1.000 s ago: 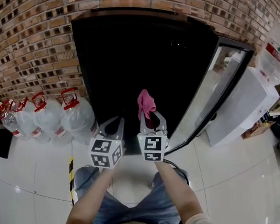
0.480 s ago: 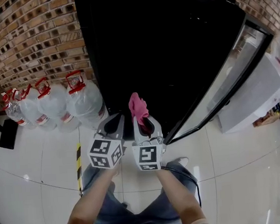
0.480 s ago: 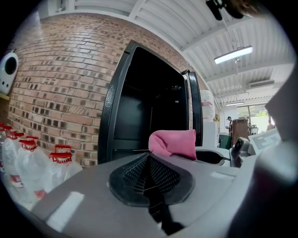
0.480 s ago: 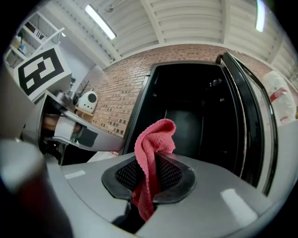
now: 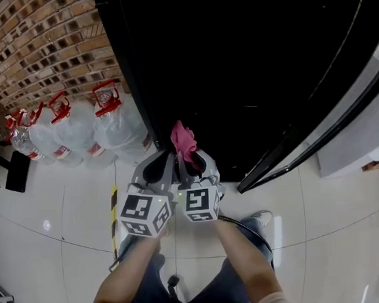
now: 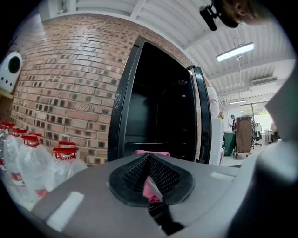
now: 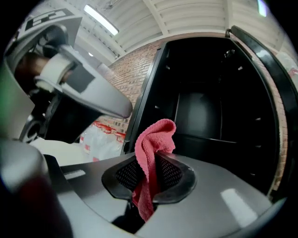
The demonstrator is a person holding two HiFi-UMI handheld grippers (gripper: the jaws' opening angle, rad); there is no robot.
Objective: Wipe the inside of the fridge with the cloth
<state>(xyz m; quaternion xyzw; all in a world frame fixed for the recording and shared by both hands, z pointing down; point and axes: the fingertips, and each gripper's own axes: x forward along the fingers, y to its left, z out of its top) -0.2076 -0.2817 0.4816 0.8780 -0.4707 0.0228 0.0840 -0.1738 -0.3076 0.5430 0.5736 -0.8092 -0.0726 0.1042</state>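
the right gripper point(image 5: 192, 162) is clenched on the pink cloth point(image 5: 184, 140). the cloth stands up out of its jaws in a loose fold, just in front of the open fridge point(image 5: 248, 70) and not yet inside it. the left gripper point(image 5: 157, 171), close beside, has its jaws pressed together and seems to hold nothing. the cloth looks light, soft and floppy, so i think it will bend away when pushed on a wall. a hold near its middle, with a short bunch left free, should wipe better.
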